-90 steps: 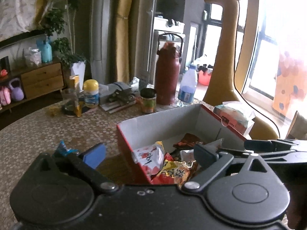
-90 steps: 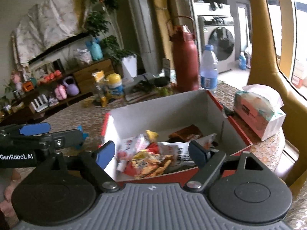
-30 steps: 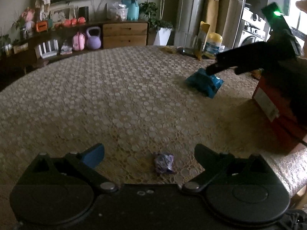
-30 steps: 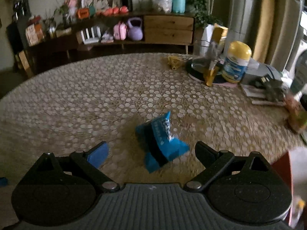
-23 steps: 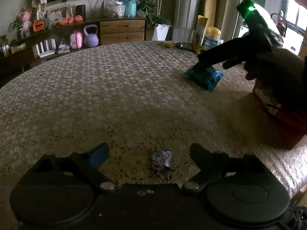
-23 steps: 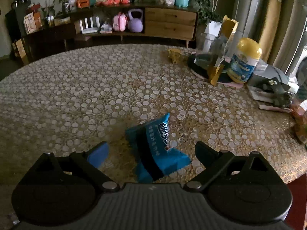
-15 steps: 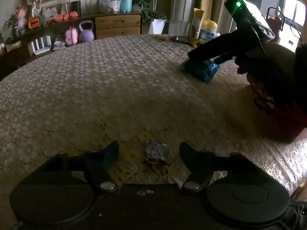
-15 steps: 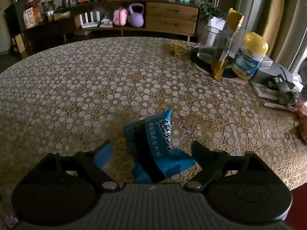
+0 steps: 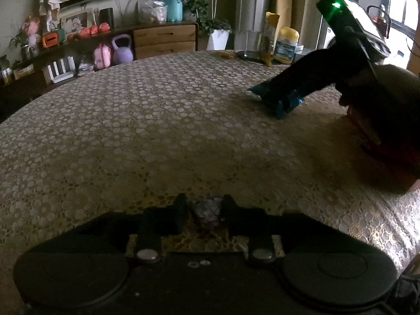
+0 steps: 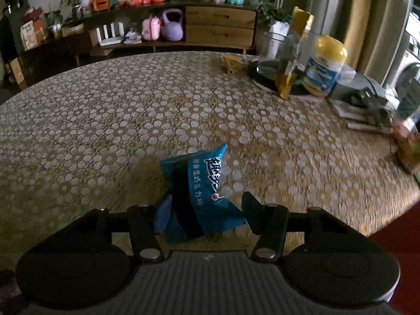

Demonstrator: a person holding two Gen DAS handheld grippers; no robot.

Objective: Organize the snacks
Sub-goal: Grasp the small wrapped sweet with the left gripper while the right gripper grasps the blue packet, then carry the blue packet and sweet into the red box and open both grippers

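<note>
Left claw (image 9: 204, 211) pinches crinkly foil candy (image 9: 206, 214) on lace tablecloth (image 9: 162, 131).

blue snack packet (image 10: 202, 191) – white chinese lettering, too blurred to read

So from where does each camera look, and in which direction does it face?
Left wrist view: sits on the left claw, looks down across the table; its fingers press a small candy; the right claw shows too.
Right wrist view: sits on the right claw, facing the blue snack bag between its fingers, with the right finger not touching it.
Both share the bag, the yellow-lidded jar and the sideboard.
</note>
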